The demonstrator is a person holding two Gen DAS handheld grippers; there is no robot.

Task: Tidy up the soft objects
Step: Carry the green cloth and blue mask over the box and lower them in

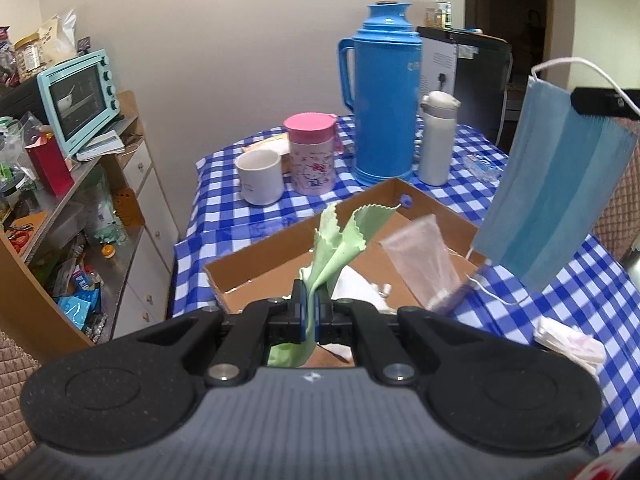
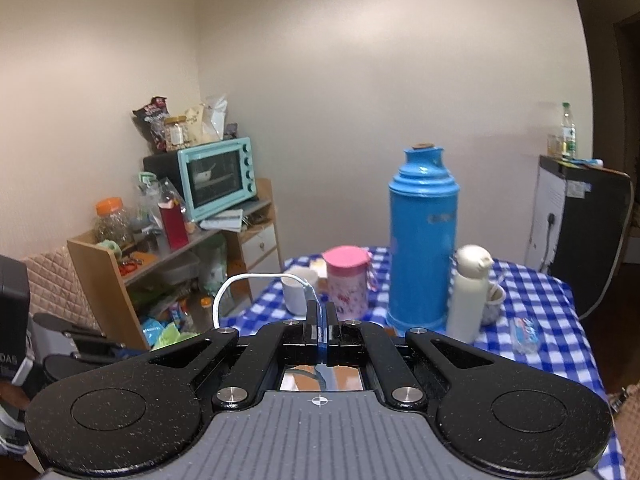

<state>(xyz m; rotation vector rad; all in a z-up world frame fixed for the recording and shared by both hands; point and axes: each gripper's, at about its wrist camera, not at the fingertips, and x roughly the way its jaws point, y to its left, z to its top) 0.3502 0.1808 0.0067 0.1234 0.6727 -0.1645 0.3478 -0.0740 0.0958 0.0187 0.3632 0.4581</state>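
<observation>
**Insp:** Two grippers loaded, I take it? Run it biggest to smallest.

**Op:** Yes. Table (image 1: 568,280) w/ blue check cloth carries everything. Cardboard box (image 1: 256,256) sits open at the near side, prob. the drop spot for the soft stuff; a clear bag (image 1: 420,256) and white bits already lie inside. Blue thermos (image 1: 386,92) stands behind it, clear of the work.

**Insp:** Task items?

**Op:** Face mask (image 1: 556,196) hangs in the air at right, above the box's right corner, long axis near vertical w/ slight lean, pleats running down its length. My right gripper (image 2: 320,316) is pressed together on the mask's upper edge, so it dangles; ear loop (image 2: 256,280) arcs up left of the fingers.

**Insp:** And the left?

**Op:** Left gripper (image 1: 310,300) is pinching the green cloth (image 1: 340,240) near its middle, over the box's near part. Cloth stands up and fans away from me, scalloped edge topmost; a tail droops below the pads.

**Insp:** Why held high?

**Op:** My read: keeps both clear of the box walls before lowering.
</observation>
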